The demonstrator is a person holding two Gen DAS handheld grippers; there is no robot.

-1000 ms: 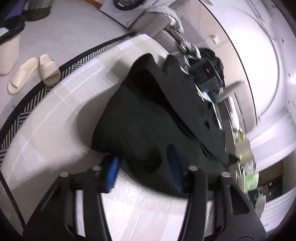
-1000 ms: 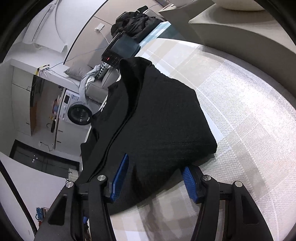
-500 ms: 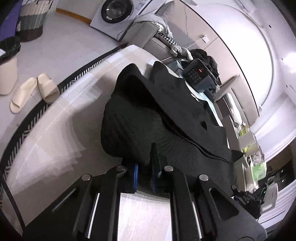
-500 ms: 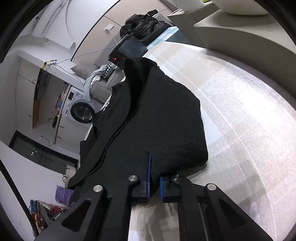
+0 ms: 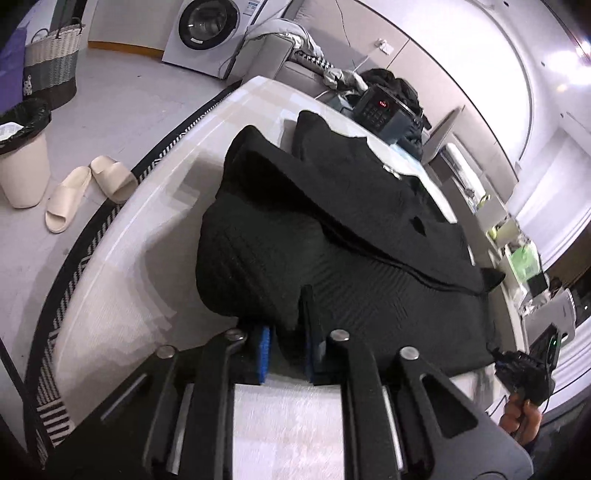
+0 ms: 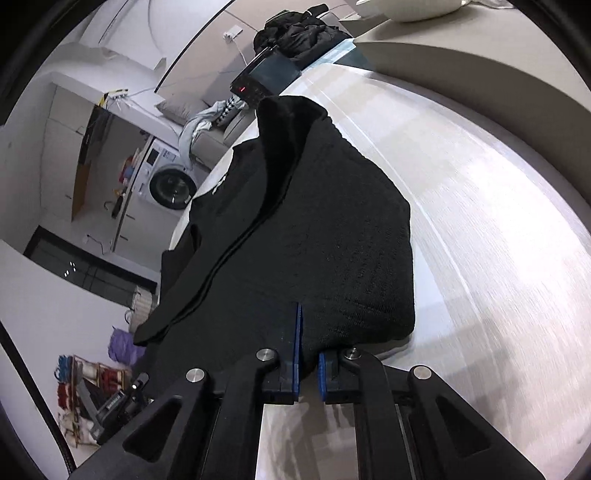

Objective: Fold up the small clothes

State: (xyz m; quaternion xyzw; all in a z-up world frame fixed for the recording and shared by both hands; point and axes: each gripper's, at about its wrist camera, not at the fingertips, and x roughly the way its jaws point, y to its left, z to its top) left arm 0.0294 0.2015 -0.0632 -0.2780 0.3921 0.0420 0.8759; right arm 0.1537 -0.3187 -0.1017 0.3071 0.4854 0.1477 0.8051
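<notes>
Seen first from the left wrist, the left gripper [image 5: 286, 350] points down and forward over a pale checked table [image 5: 155, 266], its two black arms filling the bottom of the frame. A black knitted garment [image 5: 332, 229] lies spread on that table straight ahead of the gripper. Its near hem bunches up between the blue pads [image 5: 264, 349], which pinch a fold of the cloth; the jaws have just eased slightly apart but the fabric stays caught between them. The garment's far end reaches toward a dark device with red digits [image 5: 384, 109] at the table's back edge. Only this view shows the floor to the left: a pair of cream slippers [image 5: 88, 192], a white bin with a black liner [image 5: 22, 155], a woven basket [image 5: 51, 62] and a washing machine [image 5: 210, 33]. At the lower right, a hand [image 5: 521, 417] grips the handle of the other tool.

From the right wrist, the right gripper [image 6: 308, 363] also tilts downward across the table [image 6: 480, 229], with the garment [image 6: 314, 236] rising directly in front of it like a dark mound. Its jaws are nearly closed on the garment's near edge, cloth squeezed between the blue pads [image 6: 297, 347]. This view alone shows the bare stretch of table to the right of the garment, and a heap of dark clothing [image 6: 299, 33] behind the device [image 6: 258, 83]. The washing machine [image 6: 170, 181] appears far left.
</notes>
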